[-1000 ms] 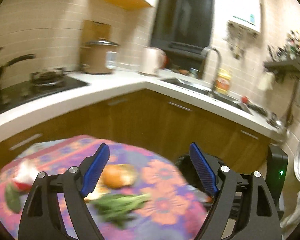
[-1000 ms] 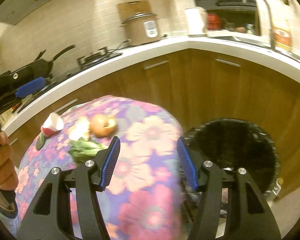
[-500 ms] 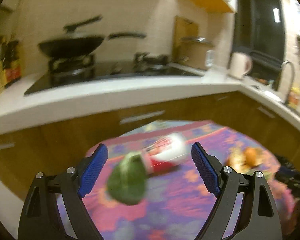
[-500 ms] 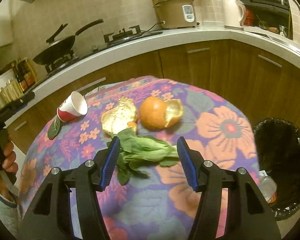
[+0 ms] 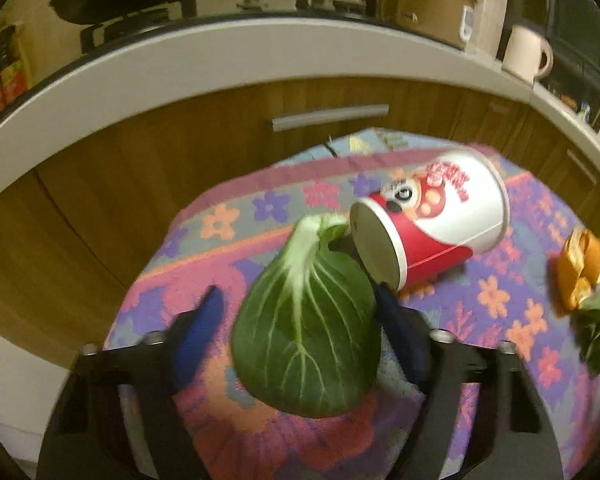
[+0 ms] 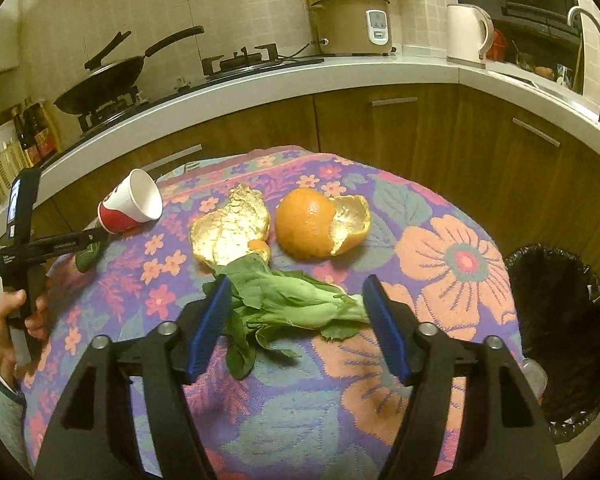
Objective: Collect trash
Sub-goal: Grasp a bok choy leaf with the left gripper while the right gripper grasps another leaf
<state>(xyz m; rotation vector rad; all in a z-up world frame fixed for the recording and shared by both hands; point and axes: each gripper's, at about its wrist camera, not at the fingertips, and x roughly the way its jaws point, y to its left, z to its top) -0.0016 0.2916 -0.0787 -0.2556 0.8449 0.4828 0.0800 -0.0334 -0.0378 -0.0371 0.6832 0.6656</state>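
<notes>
Left tool (image 5: 300, 320): fingers spread wide around a loose green leaf (image 5: 306, 332), gripping nothing.
Paper cup (image 5: 428, 228): on its side, just past the leaf.
Right tool (image 6: 296, 316): gaping over the bok choy (image 6: 284, 304) on the worktop (image 6: 440, 256).
Orange peels (image 6: 232, 228): behind the bok choy.
Bin (image 6: 560, 320): lined, beside the worktop.

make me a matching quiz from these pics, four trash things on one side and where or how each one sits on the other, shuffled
Things:
1. paper cup
2. single green leaf
3. leafy stalks
4. trash bin

Places or states:
A. between the open fingers of the right claw
B. lying on its side on the flowered tablecloth
C. on the floor beside the table, lined with a black bag
D. between the open fingers of the left claw

Pairs: 1-B, 2-D, 3-A, 4-C
</notes>
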